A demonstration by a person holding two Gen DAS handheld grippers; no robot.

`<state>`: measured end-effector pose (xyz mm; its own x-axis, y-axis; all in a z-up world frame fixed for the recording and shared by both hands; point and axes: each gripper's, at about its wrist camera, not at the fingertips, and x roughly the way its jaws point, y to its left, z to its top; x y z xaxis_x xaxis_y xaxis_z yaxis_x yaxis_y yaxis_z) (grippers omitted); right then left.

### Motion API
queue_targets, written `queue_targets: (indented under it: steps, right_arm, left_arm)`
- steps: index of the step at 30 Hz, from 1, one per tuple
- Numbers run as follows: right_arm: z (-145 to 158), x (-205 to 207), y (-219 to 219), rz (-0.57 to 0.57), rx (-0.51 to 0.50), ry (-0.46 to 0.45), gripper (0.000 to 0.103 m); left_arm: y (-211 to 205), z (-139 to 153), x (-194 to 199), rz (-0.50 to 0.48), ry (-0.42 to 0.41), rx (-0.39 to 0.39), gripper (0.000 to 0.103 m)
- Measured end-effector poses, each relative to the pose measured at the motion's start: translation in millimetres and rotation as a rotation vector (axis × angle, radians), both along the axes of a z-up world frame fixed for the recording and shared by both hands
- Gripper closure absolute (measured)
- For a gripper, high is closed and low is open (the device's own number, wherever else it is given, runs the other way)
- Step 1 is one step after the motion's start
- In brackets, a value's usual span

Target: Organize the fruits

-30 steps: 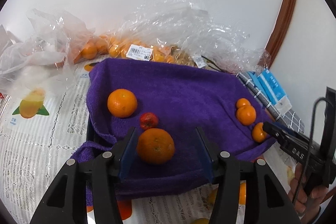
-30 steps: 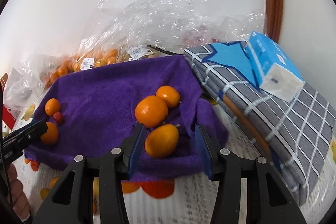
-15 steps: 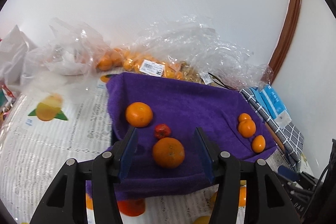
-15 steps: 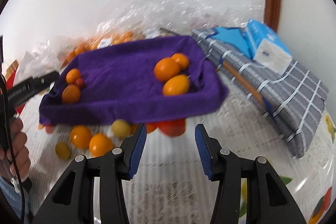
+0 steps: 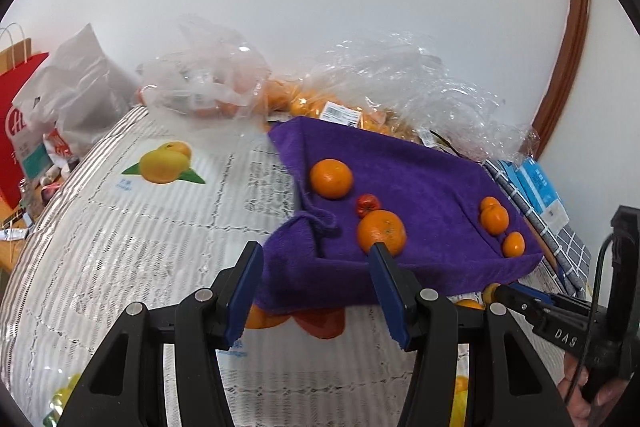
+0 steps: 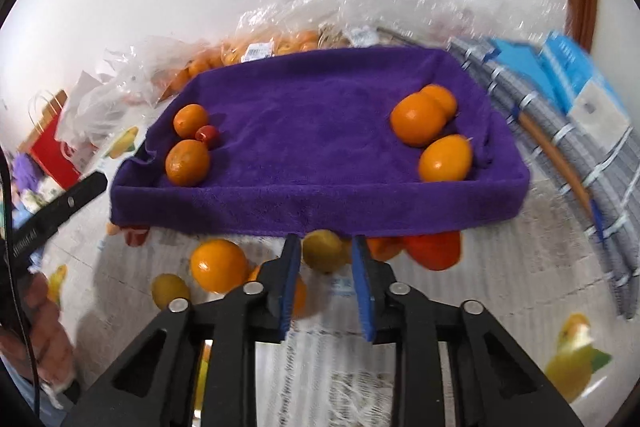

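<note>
Jaws of left gripper point(image 5: 315, 249) apart, empty, hovering by near left corner of purple towel point(image 5: 420, 171). Right gripper point(image 6: 325, 243) closing on yellow fruit point(image 6: 324, 255), just off towel's near edge. Visible from right wrist only: loose orange point(image 6: 218, 265) and yellow-green fruit point(image 6: 170, 289) on tablecloth point(image 6: 500, 267). On towel, six fruits: five oranges point(image 6: 416, 125), one small red fruit point(image 6: 207, 135); three left, three right.

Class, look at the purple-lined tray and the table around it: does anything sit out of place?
Yes. Several fruits lie loose on the tablecloth in front of the purple-lined tray, among them an orange and a yellowish fruit, while others sit grouped inside. The towel's left corner is bunched up.
</note>
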<state>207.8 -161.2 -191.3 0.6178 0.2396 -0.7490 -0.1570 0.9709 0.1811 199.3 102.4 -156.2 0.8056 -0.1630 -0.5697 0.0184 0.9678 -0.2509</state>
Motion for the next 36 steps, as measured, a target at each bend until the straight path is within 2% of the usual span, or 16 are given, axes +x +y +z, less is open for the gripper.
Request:
queue_targets:
  steps: [3,9,17,20,26,29,31,36]
  right_arm:
    - [-3,8,0,-0.001,0.030,0.033,0.079]
    - [-4,10,0,-0.010,0.039,0.037,0.080]
    - [2,-14,-33,-0.079,-0.050,-0.007,0.080]
    - [-5,-22,-40,-0.062,-0.078,0.016,0.078]
    - [-20,-27,-40,-0.056,-0.106,0.003,0.078]
    - [-20,-32,-41,-0.071,-0.113,-0.029,0.078]
    - [-17,-37,-47,-0.089,-0.111,-0.058,0.078]
    - [-14,-47,-63,-0.113,-0.111,-0.086,0.078]
  left_arm:
    - [-1,-1,2,-0.001,0.006,0.003,0.050]
    - [-5,0,1,-0.024,-0.003,0.005,0.050]
    - [-5,0,1,-0.056,0.009,-0.028,0.050]
    - [-7,1,0,-0.067,0.006,-0.032,0.050]
    - [-15,-2,-1,-0.099,0.010,-0.004,0.050]
    - [-22,-3,-3,-0.152,0.012,0.003,0.050]
    - [-29,-4,-4,-0.232,0.018,-0.016,0.050]
    - [-53,-12,-6,-0.385,0.084,-0.025,0.050]
